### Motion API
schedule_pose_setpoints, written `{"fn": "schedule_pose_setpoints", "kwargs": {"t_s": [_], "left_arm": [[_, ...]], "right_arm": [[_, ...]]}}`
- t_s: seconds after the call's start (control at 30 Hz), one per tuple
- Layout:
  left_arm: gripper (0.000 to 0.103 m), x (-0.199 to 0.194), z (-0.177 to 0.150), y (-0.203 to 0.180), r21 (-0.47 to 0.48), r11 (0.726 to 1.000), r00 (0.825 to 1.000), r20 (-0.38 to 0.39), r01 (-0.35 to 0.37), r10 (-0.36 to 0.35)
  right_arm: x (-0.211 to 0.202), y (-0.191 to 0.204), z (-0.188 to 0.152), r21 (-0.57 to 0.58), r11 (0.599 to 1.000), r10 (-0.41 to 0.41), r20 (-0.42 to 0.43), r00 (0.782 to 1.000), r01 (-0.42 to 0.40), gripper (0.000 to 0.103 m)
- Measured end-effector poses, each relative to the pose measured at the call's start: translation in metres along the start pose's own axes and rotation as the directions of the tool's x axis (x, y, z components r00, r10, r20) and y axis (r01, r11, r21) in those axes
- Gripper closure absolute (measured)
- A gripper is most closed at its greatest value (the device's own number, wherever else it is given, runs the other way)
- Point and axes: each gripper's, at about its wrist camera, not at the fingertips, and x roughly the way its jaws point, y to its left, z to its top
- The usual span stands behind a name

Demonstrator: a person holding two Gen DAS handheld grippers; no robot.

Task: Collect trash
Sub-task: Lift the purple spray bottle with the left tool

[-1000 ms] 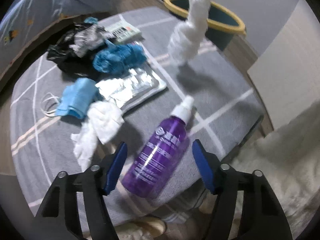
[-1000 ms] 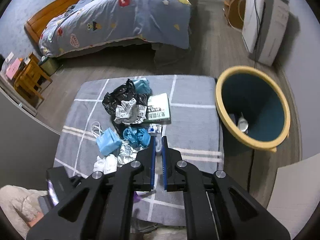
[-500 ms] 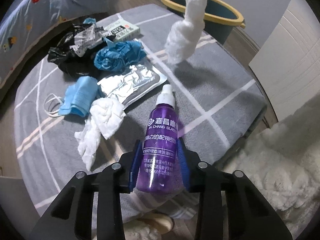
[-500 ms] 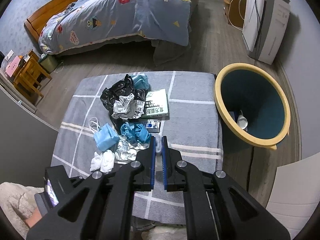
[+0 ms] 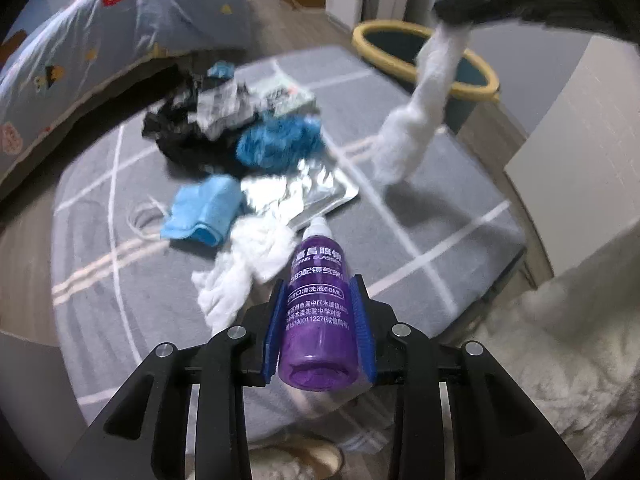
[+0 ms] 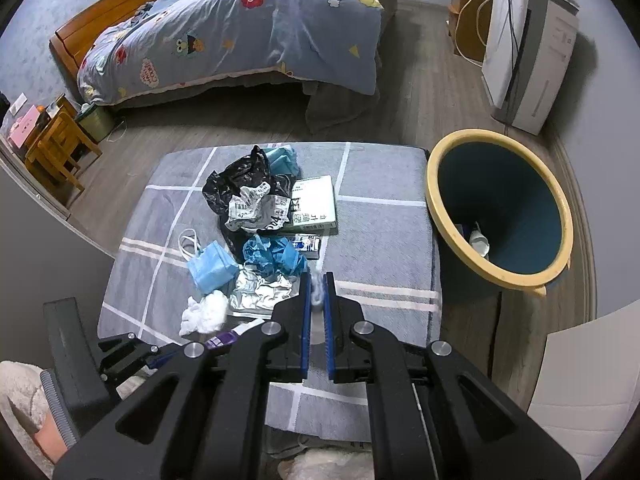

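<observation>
A purple spray bottle [image 5: 316, 268] with a white cap sits between the blue pads of my left gripper [image 5: 319, 282]. Its jaws are closing, the pads press on the bottle's sides, and the bottle hangs above the grey checked mat [image 5: 420, 216]. My right gripper [image 6: 318, 278] is shut on a white tissue [image 6: 317, 294]. In the left wrist view that tissue [image 5: 416, 120] dangles from the right gripper [image 5: 460, 12] over the mat. A teal bin with a yellow rim [image 6: 430, 200] stands right of the mat, with a small white item inside.
On the mat lie a black bag [image 6: 236, 188], a crumpled blue glove [image 6: 272, 256], a blue mask [image 6: 210, 266], a foil pouch [image 6: 260, 294], another white tissue [image 6: 204, 314] and a green-white box [image 6: 314, 206]. A bed [image 6: 260, 32] stands behind, a white appliance [image 6: 524, 60] at the right.
The left jaws went from wide apart around the lying bottle to gripping it, and the bottle has come up off the mat. The right gripper holds its tissue in the same place.
</observation>
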Motion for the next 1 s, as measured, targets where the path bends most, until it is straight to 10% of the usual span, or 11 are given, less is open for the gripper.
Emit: {"fn": "schedule_pose_setpoints", "kwargs": {"t_s": [0.2,0.33,0.5,1.0], "left_arm": [[0.069,0.017,-0.001,-0.002,-0.010,1.000,0.999,-0.052,0.002,-0.003],[0.032,0.024,0.004,0.003,-0.059,0.998,0.999,-0.051,-0.007,0.003],[0.015,0.032,0.012,0.005,-0.074,0.996,0.996,-0.070,-0.051,0.046],[0.007,0.047,0.017,-0.014,0.013,0.998,0.992,-0.109,-0.069,0.070]], "right_arm": [[-0.001,0.000,-0.001,-0.003,1.000,-0.003,-0.004,1.000,0.003,0.098],[0.001,-0.001,0.000,-0.001,1.000,-0.001,-0.007,1.000,0.001,0.098],[0.002,-0.005,0.001,0.010,1.000,0.014,-0.013,1.000,-0.014,0.098],[0.000,-0.005,0.007,0.022,0.998,0.062,-0.012,0.998,-0.062,0.098]]}}
